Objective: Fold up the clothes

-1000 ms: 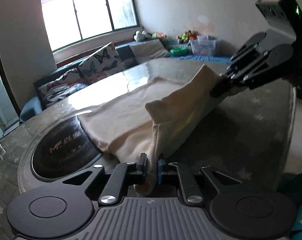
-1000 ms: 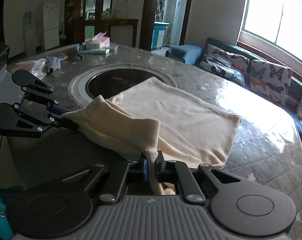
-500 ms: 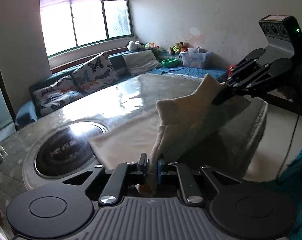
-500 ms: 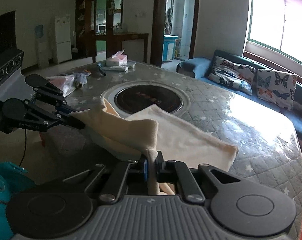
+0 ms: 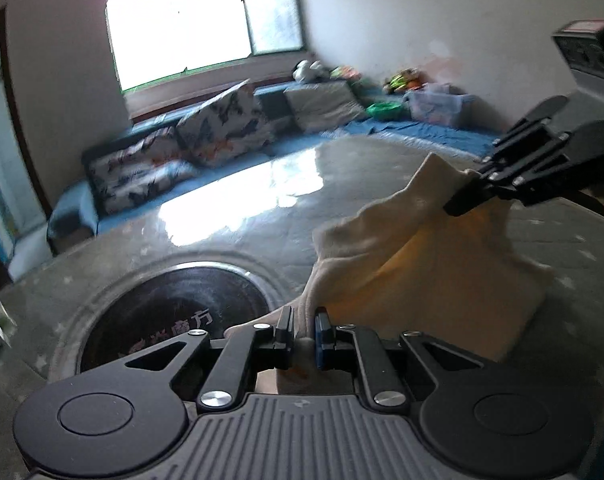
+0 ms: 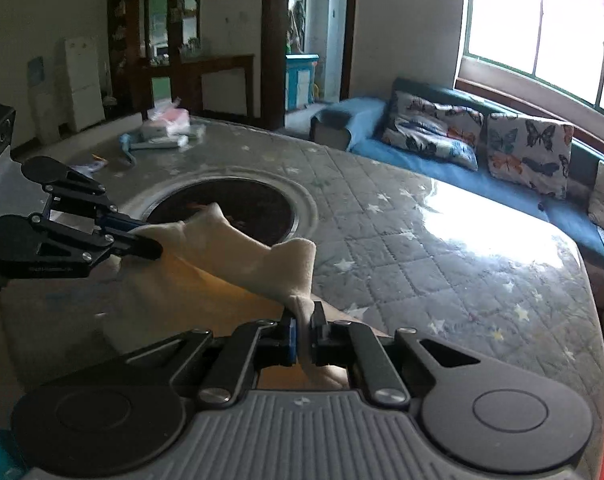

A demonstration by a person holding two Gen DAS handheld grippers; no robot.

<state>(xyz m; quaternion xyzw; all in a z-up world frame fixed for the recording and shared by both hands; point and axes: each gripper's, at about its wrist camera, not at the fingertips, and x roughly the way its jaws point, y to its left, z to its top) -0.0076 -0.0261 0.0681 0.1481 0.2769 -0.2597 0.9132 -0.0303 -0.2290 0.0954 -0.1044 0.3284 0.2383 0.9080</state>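
A cream garment (image 5: 422,276) hangs lifted between my two grippers above the near edge of the round table (image 5: 261,216). My left gripper (image 5: 304,330) is shut on one corner of it. My right gripper (image 6: 302,330) is shut on the other corner. The garment (image 6: 229,264) sags in a fold between them, its lower part hanging down out of sight. The right gripper shows in the left wrist view (image 5: 468,196) at the right, and the left gripper shows in the right wrist view (image 6: 141,240) at the left.
The table has a dark round inset (image 5: 169,320) in its middle and a quilted star-patterned cover (image 6: 442,248). Bags and small items (image 6: 161,128) lie on its far side. A blue sofa with butterfly cushions (image 6: 482,140) stands under the window.
Both grippers have lifted the garment up off the table and pulled it back toward the near edge. It lay spread on the table a second ago; now it hangs between them.
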